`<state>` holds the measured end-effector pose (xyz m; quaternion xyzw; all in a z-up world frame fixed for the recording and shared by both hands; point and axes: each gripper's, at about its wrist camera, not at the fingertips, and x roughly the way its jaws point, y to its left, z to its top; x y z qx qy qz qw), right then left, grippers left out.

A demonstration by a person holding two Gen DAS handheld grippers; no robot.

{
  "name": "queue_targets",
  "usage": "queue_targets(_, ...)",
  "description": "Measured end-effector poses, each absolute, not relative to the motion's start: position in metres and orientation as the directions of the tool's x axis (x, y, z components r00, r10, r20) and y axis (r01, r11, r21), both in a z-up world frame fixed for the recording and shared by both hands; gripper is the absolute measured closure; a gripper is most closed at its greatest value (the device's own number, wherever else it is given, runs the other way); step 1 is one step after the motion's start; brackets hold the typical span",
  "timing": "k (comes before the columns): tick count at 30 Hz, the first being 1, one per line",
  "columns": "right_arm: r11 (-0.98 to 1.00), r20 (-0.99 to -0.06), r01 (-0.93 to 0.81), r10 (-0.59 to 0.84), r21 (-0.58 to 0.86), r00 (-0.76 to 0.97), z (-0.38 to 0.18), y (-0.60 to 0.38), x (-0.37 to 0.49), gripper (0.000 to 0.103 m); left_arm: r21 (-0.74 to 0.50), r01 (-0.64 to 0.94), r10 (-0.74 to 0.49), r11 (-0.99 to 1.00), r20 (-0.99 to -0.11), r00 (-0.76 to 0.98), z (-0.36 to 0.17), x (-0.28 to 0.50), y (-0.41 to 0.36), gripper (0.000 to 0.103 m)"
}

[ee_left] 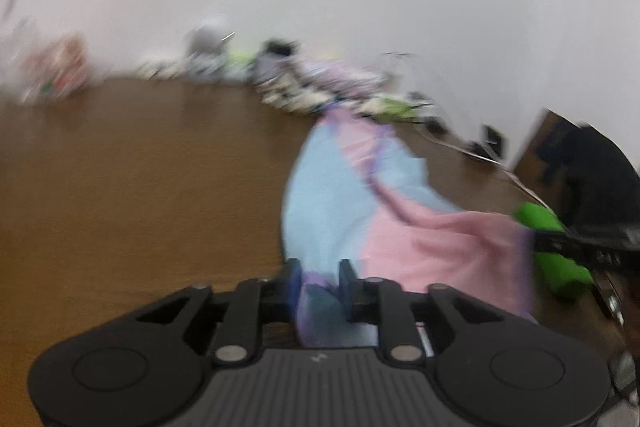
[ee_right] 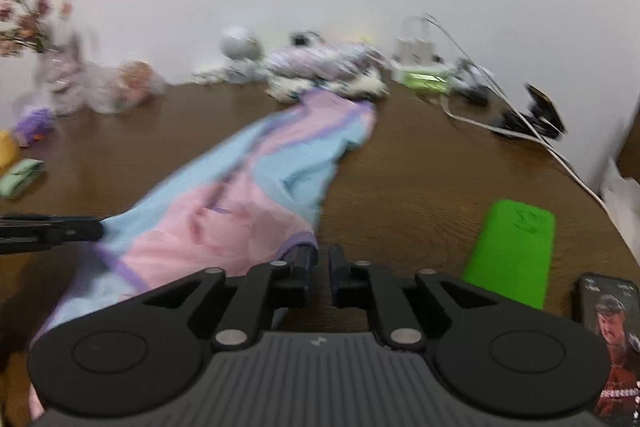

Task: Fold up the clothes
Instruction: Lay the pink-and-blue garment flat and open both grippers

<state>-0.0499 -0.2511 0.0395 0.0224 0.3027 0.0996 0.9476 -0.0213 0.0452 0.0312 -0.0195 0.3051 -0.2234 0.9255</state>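
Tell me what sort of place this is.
Likely a home room, with a lived-in table against a plain white wall. A pink and blue garment lies on the brown wooden table; flowers in a vase, charger cables and a phone sit around it.

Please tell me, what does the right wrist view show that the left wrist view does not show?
Only the right wrist view shows the phone with a lit screen, the dried flowers, and a small green folded item at the table's left edge.

Only the left wrist view shows cloth lying between the left gripper's fingers.

Both show the pink and blue garment stretched over the brown table, the green case, the pile of clothes by the wall, and the cables. The right gripper touches the garment's purple hem.
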Motion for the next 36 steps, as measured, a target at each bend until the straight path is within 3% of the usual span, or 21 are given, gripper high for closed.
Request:
queue_targets(2, 0.967, -0.568, -0.225, 0.250, 0.116, 0.784, 0.042, -0.248, -0.057, 0.080, -0.136, 0.456, -0.443, 0.880, -0.584, 0.680, 0.037, -0.033, 0.034, 0.072)
queue_targets(4, 0.953, -0.576, -0.268, 0.301, 0.144, 0.760, 0.044, -0.246, -0.063, 0.078, -0.156, 0.560, -0.534, 0.813, -0.582, 0.613, 0.040, -0.049, 0.025, 0.071)
queue_targets(6, 0.921, -0.574, -0.334, 0.385, 0.198, 0.722, 0.043, -0.248, -0.071, 0.078, -0.193, 0.667, -0.645, 0.719, -0.543, 0.538, 0.040, -0.065, 0.021, 0.065)
queue_targets(7, 0.894, -0.563, -0.384, 0.445, 0.231, 0.696, 0.042, -0.248, -0.075, 0.073, -0.211, 0.703, -0.684, 0.679, -0.530, 0.502, 0.038, -0.071, 0.018, 0.057)
queue_targets(10, 0.787, -0.524, -0.567, 0.599, 0.243, 0.606, 0.039, -0.240, -0.092, 0.057, -0.221, 0.689, -0.669, 0.690, -0.557, 0.492, 0.026, -0.070, 0.015, 0.054)
queue_targets(15, 0.687, -0.531, -0.700, 0.674, 0.195, 0.514, 0.028, -0.209, -0.107, 0.057, -0.350, 0.560, -0.645, 0.751, -0.568, 0.511, 0.009, -0.048, 0.038, 0.057)
queue_targets(16, 0.671, -0.535, -0.716, 0.684, 0.194, 0.497, 0.023, -0.205, -0.107, 0.065, -0.368, 0.548, -0.648, 0.751, -0.568, 0.508, 0.006, -0.045, 0.042, 0.057)
queue_targets(17, 0.666, -0.547, -0.722, 0.681, 0.187, 0.486, 0.019, -0.201, -0.106, 0.074, -0.368, 0.541, -0.643, 0.757, -0.571, 0.511, 0.004, -0.044, 0.044, 0.060)
queue_targets(18, 0.667, -0.563, -0.724, 0.672, 0.178, 0.481, 0.016, -0.197, -0.106, 0.097, -0.363, 0.534, -0.635, 0.764, -0.573, 0.518, 0.003, -0.043, 0.046, 0.065)
queue_targets(21, 0.728, -0.544, -0.657, 0.639, 0.198, 0.544, 0.017, -0.207, -0.097, 0.098, -0.352, 0.514, -0.612, 0.782, -0.590, 0.527, 0.005, -0.042, 0.050, 0.066)
queue_targets(23, 0.839, -0.530, -0.463, 0.540, 0.284, 0.654, 0.021, -0.232, -0.074, 0.098, -0.346, 0.486, -0.590, 0.803, -0.582, 0.559, 0.009, -0.042, 0.052, 0.066)
queue_targets(25, 0.903, -0.548, -0.241, 0.411, 0.357, 0.728, 0.019, -0.257, -0.053, 0.097, -0.356, 0.469, -0.588, 0.808, -0.538, 0.604, 0.017, -0.048, 0.055, 0.062)
queue_targets(27, 0.922, -0.554, -0.165, 0.347, 0.351, 0.757, 0.020, -0.265, -0.047, 0.094, -0.331, 0.528, -0.622, 0.782, -0.459, 0.634, 0.031, -0.063, 0.051, 0.048)
queue_targets(29, 0.935, -0.556, -0.117, 0.296, 0.335, 0.777, 0.022, -0.270, -0.044, 0.082, -0.222, 0.629, -0.658, 0.745, -0.403, 0.636, 0.041, -0.084, 0.039, 0.032)
queue_targets(30, 0.942, -0.550, -0.118, 0.283, 0.315, 0.786, 0.026, -0.268, -0.047, 0.068, -0.153, 0.669, -0.663, 0.727, -0.408, 0.627, 0.042, -0.092, 0.030, 0.030)
queue_targets(31, 0.949, -0.543, -0.113, 0.264, 0.296, 0.797, 0.029, -0.266, -0.051, 0.065, -0.083, 0.702, -0.662, 0.707, -0.426, 0.617, 0.042, -0.099, 0.020, 0.028)
queue_targets(34, 0.965, -0.519, -0.107, 0.221, 0.241, 0.826, 0.039, -0.266, -0.063, 0.065, 0.070, 0.735, -0.610, 0.674, -0.508, 0.608, 0.034, -0.107, -0.008, 0.030)
queue_targets(36, 0.966, -0.491, -0.143, 0.233, 0.214, 0.839, 0.049, -0.271, -0.073, 0.065, 0.098, 0.716, -0.555, 0.691, -0.562, 0.613, 0.025, -0.101, -0.020, 0.050)
